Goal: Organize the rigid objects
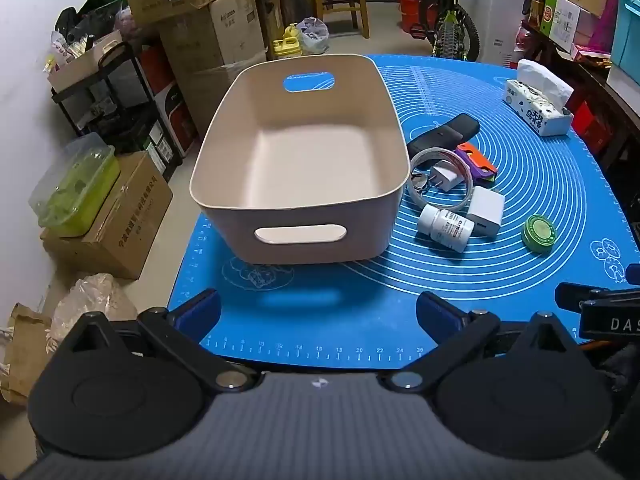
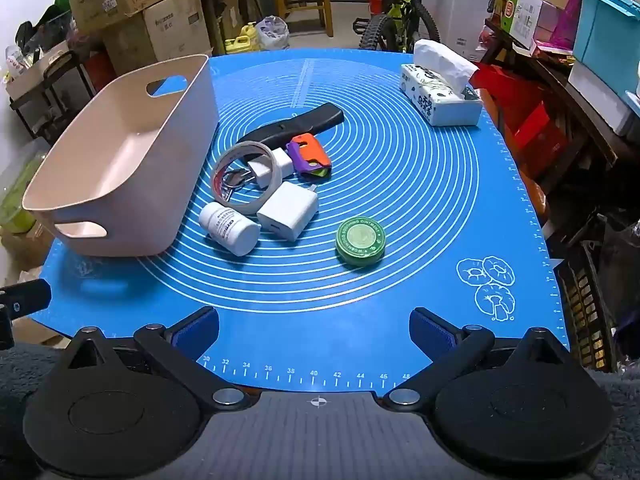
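Left wrist view: left gripper [image 1: 318,314], jaws spread wide and empty, faces the empty beige bin [image 1: 298,160] at frame centre; the loose items lie centre-right.

Right wrist view: right gripper [image 2: 314,330], likewise wide and empty, sits below the green tin [image 2: 361,241]; the white bottle [image 2: 229,229] lies diagonally left, beside the bin. The right hand is judged nearer.

Ruler numbers along mat [image 2: 360,184] near edge: 30 to 48 in right view, 6 to 26 in left. Green tin [image 2: 361,241] lid: "SOOTHING OINTMENT" partly legible. "DAS" on black part [image 1: 612,322]. Bottle [image 2: 230,229] label unreadable.
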`<action>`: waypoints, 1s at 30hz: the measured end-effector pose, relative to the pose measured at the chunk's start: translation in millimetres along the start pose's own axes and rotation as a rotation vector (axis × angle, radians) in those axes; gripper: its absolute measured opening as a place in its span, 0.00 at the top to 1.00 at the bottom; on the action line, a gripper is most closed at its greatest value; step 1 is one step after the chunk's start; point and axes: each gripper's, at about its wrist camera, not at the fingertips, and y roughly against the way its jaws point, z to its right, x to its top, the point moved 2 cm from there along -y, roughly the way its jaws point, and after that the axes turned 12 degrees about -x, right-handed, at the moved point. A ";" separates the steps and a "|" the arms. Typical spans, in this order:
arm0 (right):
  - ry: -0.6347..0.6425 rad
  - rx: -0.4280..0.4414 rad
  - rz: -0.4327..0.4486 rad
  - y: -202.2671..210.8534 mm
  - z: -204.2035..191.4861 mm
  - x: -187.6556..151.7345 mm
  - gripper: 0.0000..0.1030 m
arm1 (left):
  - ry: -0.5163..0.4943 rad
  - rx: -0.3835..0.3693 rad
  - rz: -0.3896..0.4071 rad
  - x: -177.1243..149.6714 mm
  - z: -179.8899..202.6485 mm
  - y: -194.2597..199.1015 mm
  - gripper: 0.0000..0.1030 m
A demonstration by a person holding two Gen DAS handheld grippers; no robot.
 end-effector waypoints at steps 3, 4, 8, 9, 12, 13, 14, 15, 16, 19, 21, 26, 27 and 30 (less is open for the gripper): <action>-0.002 0.003 0.008 0.0 4.1 -1.6 0.02 | 0.006 -0.012 -0.008 0.3 -0.7 0.2 0.01; -0.004 0.004 0.009 -0.6 6.6 -2.8 0.02 | 0.004 -0.014 -0.007 0.4 -0.9 0.5 0.01; 0.022 -0.030 -0.007 -1.3 -2.0 -1.6 0.02 | 0.000 -0.014 -0.009 -2.2 -0.8 -6.0 0.01; 0.019 -0.027 -0.010 -3.2 -0.8 -0.7 0.02 | -0.003 -0.012 -0.007 -3.2 -0.2 -6.0 0.01; 0.018 -0.023 -0.011 -1.1 0.1 2.1 0.02 | -0.012 0.000 -0.010 -4.9 1.2 -9.2 0.01; 0.017 -0.022 -0.012 -0.7 0.0 2.8 0.02 | -0.007 -0.001 -0.014 -2.4 2.2 -5.2 0.01; 0.018 -0.022 -0.009 -4.1 -0.3 -0.6 0.02 | -0.006 -0.006 -0.017 -2.4 2.6 -5.2 0.01; 0.017 -0.023 -0.011 -4.5 -0.1 -0.9 0.02 | -0.005 -0.009 -0.018 -2.3 2.7 -5.2 0.01; 0.018 -0.024 -0.011 -4.8 0.1 -1.0 0.02 | -0.004 -0.012 -0.019 -2.1 2.8 -5.0 0.01; 0.015 -0.027 -0.012 -4.2 0.6 -1.4 0.02 | -0.011 -0.011 -0.018 -2.0 4.1 -4.1 0.01; 0.013 -0.028 -0.012 -3.7 1.7 -1.4 0.02 | -0.012 -0.014 -0.018 -2.1 4.3 -3.6 0.01; 0.014 -0.028 -0.012 -3.5 2.3 -1.0 0.02 | -0.012 -0.016 -0.018 -2.5 6.9 -3.6 0.01; 0.013 -0.028 -0.012 -3.3 2.9 -0.8 0.02 | -0.014 -0.016 -0.016 -2.2 7.3 -3.3 0.01; 0.012 -0.028 -0.011 -3.2 3.9 -0.7 0.02 | -0.017 -0.016 -0.014 -1.8 8.7 -3.1 0.01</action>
